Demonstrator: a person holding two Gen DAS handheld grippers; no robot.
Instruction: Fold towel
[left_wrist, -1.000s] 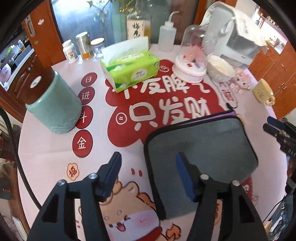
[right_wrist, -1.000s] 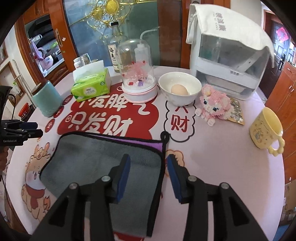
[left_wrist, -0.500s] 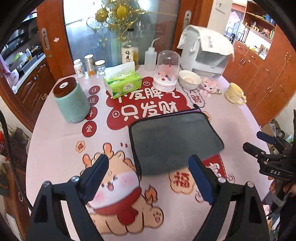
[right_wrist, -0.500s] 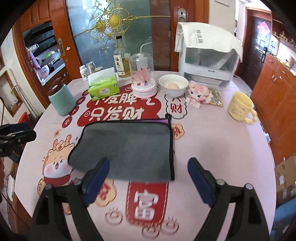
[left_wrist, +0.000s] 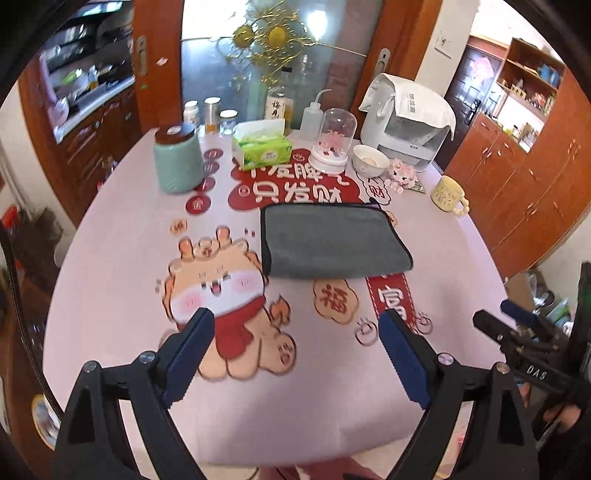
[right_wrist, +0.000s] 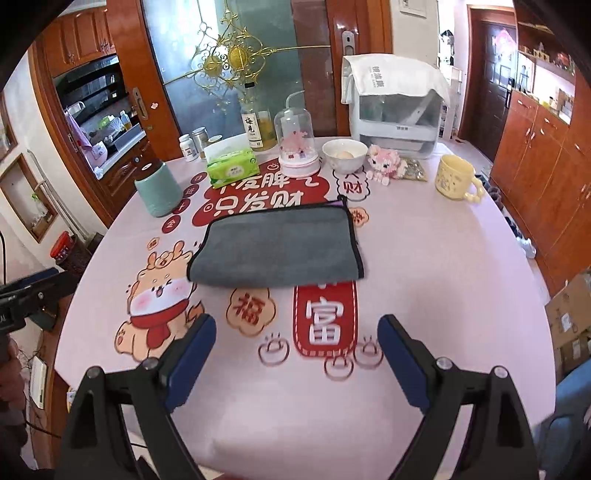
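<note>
The grey towel (left_wrist: 332, 240) with a black hem lies folded flat in the middle of the round table; it also shows in the right wrist view (right_wrist: 277, 245). My left gripper (left_wrist: 295, 332) is open and empty, held above the table's near edge, well back from the towel. My right gripper (right_wrist: 297, 338) is open and empty, also back near the front edge. The right gripper shows at the right edge of the left wrist view (left_wrist: 517, 332). The left gripper shows at the left edge of the right wrist view (right_wrist: 33, 288).
At the back of the table stand a teal jar (left_wrist: 177, 162), a green tissue box (left_wrist: 262, 151), a glass dome (left_wrist: 332, 144), a white bowl (left_wrist: 369, 160), a pink toy (left_wrist: 402, 175), a yellow mug (left_wrist: 447, 194) and a white appliance (left_wrist: 410, 125).
Both grippers have let go of the towel, opened wide and pulled back and up towards the table's near edge. The towel stays folded on the table.
</note>
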